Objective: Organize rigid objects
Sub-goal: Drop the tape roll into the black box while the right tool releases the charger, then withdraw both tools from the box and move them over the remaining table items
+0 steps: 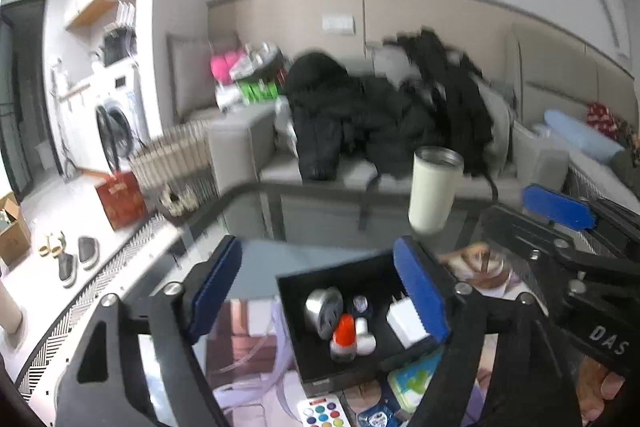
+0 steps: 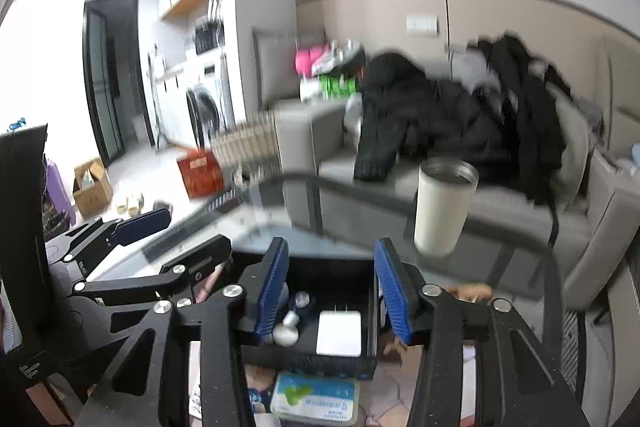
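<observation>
Left gripper (image 1: 320,287) spread wide over black box (image 1: 308,367), right gripper (image 2: 330,287) open too, cup (image 1: 434,187) near table's far edge (image 1: 320,187), pretty tight

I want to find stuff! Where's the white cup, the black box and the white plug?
white cup (image 1: 434,189), left wrist view, middle of its side.
black box (image 1: 320,287), left wrist view, its near left wall.
white plug (image 2: 340,333), right wrist view, middle of its flat top.
</observation>
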Available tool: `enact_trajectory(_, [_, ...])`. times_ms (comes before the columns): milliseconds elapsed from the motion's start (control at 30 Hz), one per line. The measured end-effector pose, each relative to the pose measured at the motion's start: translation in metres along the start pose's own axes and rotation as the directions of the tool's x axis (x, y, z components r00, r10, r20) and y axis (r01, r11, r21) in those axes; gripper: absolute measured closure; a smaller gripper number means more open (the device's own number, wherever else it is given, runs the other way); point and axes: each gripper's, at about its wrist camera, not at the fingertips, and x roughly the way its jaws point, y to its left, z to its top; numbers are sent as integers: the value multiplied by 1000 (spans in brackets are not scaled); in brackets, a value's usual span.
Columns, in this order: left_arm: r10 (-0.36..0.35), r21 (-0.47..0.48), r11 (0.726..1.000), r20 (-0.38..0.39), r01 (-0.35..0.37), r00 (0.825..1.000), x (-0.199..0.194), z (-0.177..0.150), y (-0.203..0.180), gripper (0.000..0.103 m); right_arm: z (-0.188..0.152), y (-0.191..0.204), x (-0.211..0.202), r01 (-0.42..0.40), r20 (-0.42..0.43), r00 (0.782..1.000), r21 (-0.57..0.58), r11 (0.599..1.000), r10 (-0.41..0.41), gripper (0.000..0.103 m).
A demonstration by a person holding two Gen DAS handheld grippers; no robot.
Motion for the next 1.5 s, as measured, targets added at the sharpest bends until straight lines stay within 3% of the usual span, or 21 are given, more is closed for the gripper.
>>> enact_trajectory(200, [3, -20, 1000, 145, 0, 989, -55, 15, 10, 21, 16, 15, -65, 8, 194, 981, -40, 999, 0, 47])
enact_trajectory(333, [22, -44, 999, 251, -11, 968, -97, 16, 17, 18, 18, 21, -111, 8, 310, 951, -62, 998, 12, 46])
enact_trajectory(467, [38, -30, 999, 337, -29, 941, -135, 9, 17, 13, 11, 25, -150, 8, 416, 909, -54, 999, 15, 28])
enact_trajectory(600, [44, -22, 999, 398, -38, 917, -164, -7, 18, 2, 2, 29, -170, -3, 421, 907, -71, 998, 33, 28])
enact_trajectory(733, [43, 1, 999, 411, -47, 910, -173, -20, 20, 1, -9, 30, -178, -3, 407, 913, -80, 997, 36, 24])
enact_trajectory(1000, [43, -1, 999, 319, -45, 947, -152, -25, 19, 1, -10, 34, -166, -4, 365, 930, -100, 995, 40, 23])
enact_trajectory(1167, [38, -24, 999, 151, -35, 988, -119, -34, 19, 1, -13, 37, -141, -33, 250, 967, -106, 994, 58, 24])
enact_trajectory(1233, [37, -34, 999, 72, -34, 997, -103, -38, 22, 1, -17, 37, -126, -45, 185, 981, -107, 993, 64, 24])
enact_trajectory(1367, [41, -42, 998, -60, -44, 997, -73, -49, 21, 1, -25, 35, -93, -61, 46, 997, -85, 995, 65, 24])
enact_trajectory(1500, [38, -47, 998, -203, -48, 978, -40, -67, 25, 1, -38, 31, -60, -77, -93, 993, -71, 994, 71, 27])
